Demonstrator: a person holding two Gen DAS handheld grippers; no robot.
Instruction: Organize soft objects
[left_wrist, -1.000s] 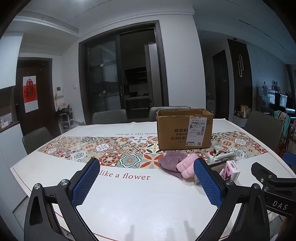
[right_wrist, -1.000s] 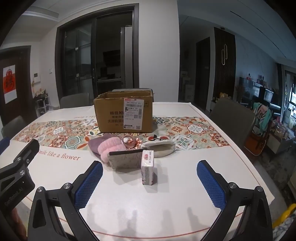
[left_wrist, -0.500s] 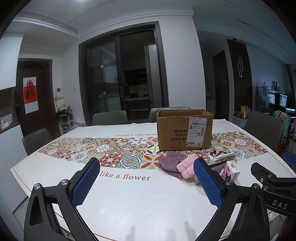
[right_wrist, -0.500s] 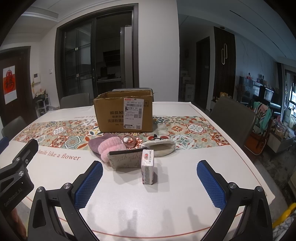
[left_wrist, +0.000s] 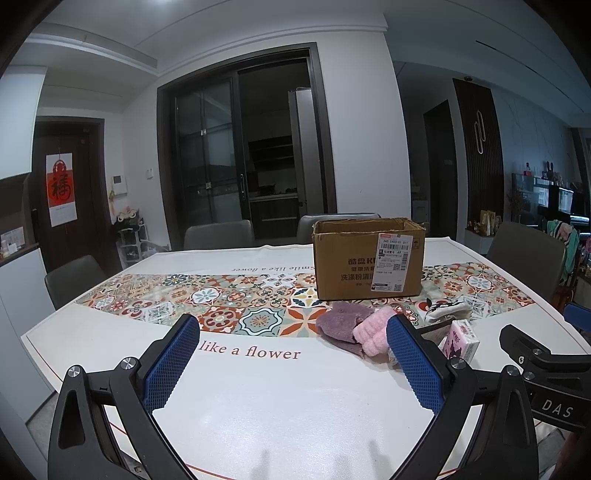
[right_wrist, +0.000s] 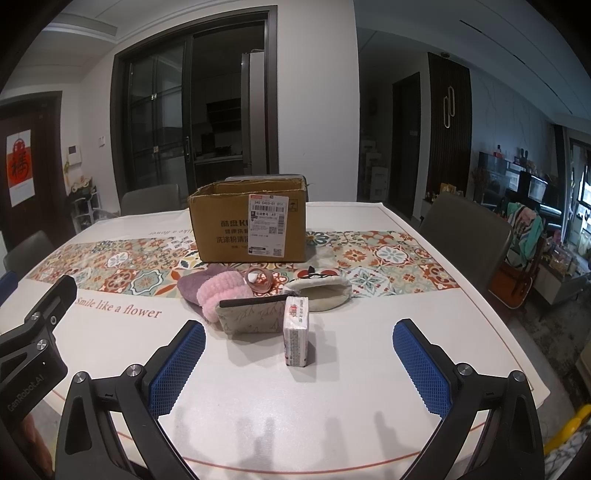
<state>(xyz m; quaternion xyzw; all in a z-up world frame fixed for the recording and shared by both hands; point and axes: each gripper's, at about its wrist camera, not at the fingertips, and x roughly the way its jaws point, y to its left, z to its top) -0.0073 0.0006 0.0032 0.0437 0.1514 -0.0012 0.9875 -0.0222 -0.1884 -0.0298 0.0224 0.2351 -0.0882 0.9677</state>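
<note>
Both hand-held grippers wide, empty; left hand-held gripper (left_wrist: 291, 363) finger hides pouch (right_wrist: 253, 315).

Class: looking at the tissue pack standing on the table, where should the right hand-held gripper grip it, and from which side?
Grip the tissue pack across its two broad faces, coming straight in from its near narrow end. It stands upright, edge-on to the open right hand-held gripper, with clear table either side.
</note>
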